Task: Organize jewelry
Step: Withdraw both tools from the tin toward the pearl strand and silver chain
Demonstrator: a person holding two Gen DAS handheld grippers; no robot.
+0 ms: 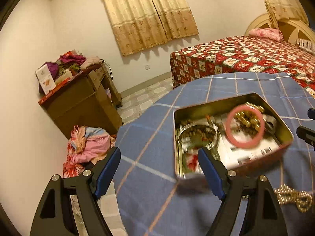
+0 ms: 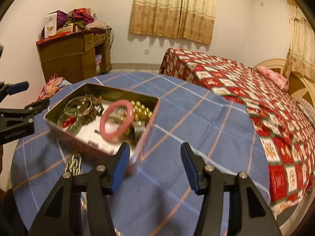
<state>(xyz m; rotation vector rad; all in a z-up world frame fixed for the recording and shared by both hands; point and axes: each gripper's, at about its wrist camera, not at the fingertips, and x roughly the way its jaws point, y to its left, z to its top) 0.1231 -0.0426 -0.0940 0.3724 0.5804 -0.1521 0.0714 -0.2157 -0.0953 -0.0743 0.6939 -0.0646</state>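
Your checked cloth bench (image 2: 196, 122) is carrying a rectangular metal tin (image 2: 59, 122). A blurred pink bangle (image 2: 116, 121) is sitting inside with gold beads (image 2: 140, 109). Both hand-held grippers, left (image 1: 159, 174) and right (image 2: 155, 166), are gaping wide, empty. Only your left view is showing the gold chain (image 1: 293, 198) clearly.

Beyond my bench's far edge, cream walls (image 2: 122, 19) carry beige curtains (image 2: 173, 9); a brown cabinet (image 2: 72, 57) stands left, a red-quilted bed (image 2: 246, 90) right, on pale tiled floor (image 1: 141, 100).

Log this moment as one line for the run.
left tool open | right tool open | pink bangle in tin | gold chain on cloth
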